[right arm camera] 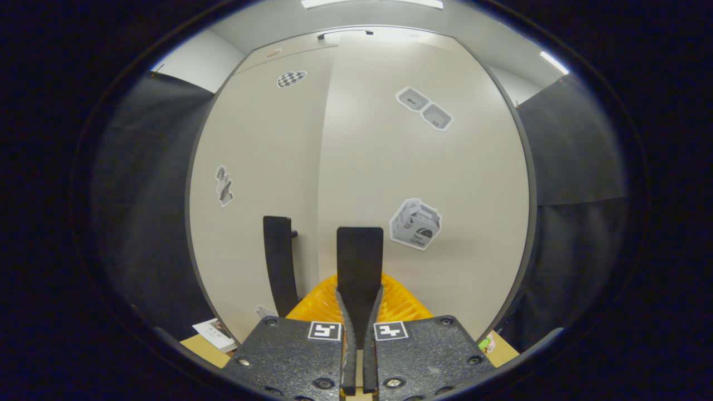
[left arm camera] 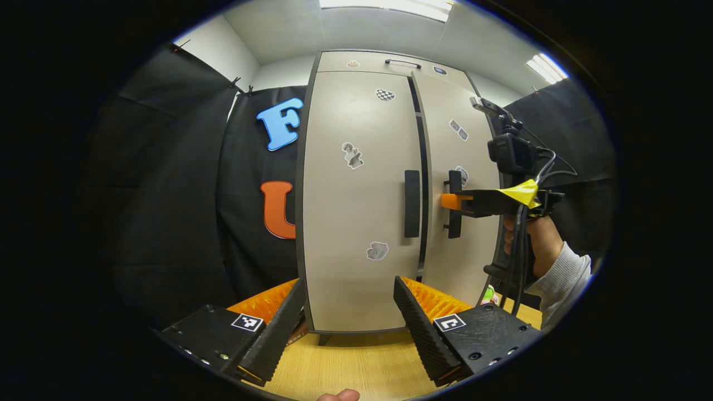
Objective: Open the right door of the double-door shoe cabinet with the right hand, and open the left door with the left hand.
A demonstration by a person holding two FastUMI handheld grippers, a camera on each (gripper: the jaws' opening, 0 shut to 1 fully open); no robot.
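The tall beige double-door shoe cabinet (left arm camera: pixel 356 211) stands on the wooden table (left arm camera: pixel 356 362); right gripper (right arm camera: pixel 359 295) clamps the right door's black bar handle (right arm camera: pixel 359 262), left gripper (left arm camera: pixel 350 312) hangs wide open before the left door (left arm camera: pixel 356 184)

One cabinet (left arm camera: pixel 356 223), two doors, two handles, and two claws.
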